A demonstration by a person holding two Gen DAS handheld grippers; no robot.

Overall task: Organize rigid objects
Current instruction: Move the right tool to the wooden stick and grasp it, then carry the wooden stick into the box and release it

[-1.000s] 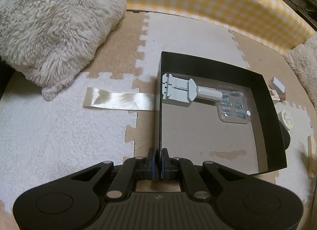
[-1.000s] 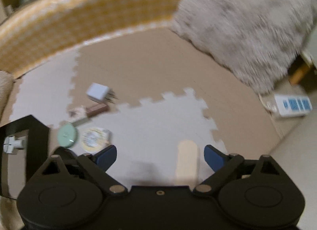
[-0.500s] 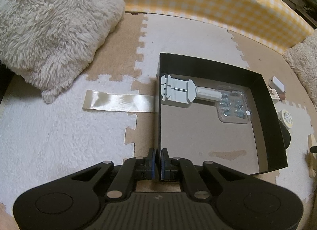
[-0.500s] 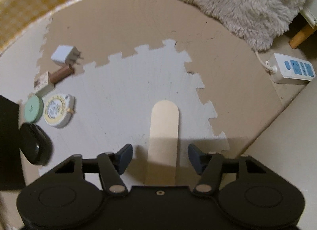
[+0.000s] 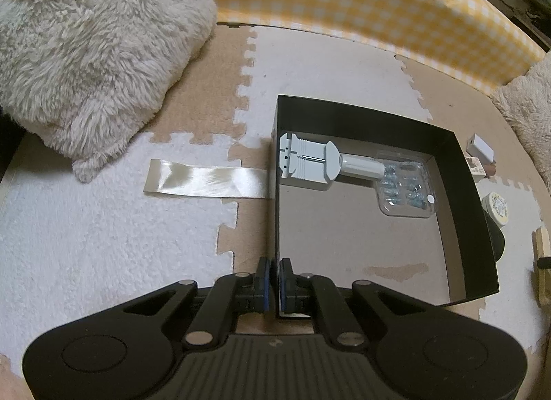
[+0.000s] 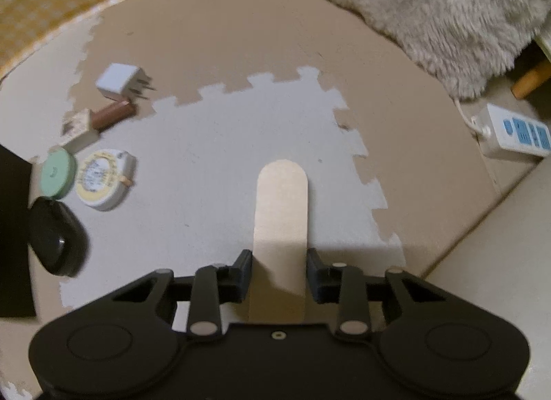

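1. the right hand-held gripper [image 6: 279,272] had just been closing around a flat wooden stick [image 6: 280,214]; its pads sat at both long edges, apparently touching.
2. the left hand-held gripper [image 5: 274,283] was clamped on the near wall of the black box [image 5: 482,228], steadying it.
3. judged best: squeeze squarely across the stick's width, then lift flat so it cannot pivot.
4. the stick lay on the white floor mat [image 6: 206,166], long axis running straight away from the gripper, rounded end farthest.
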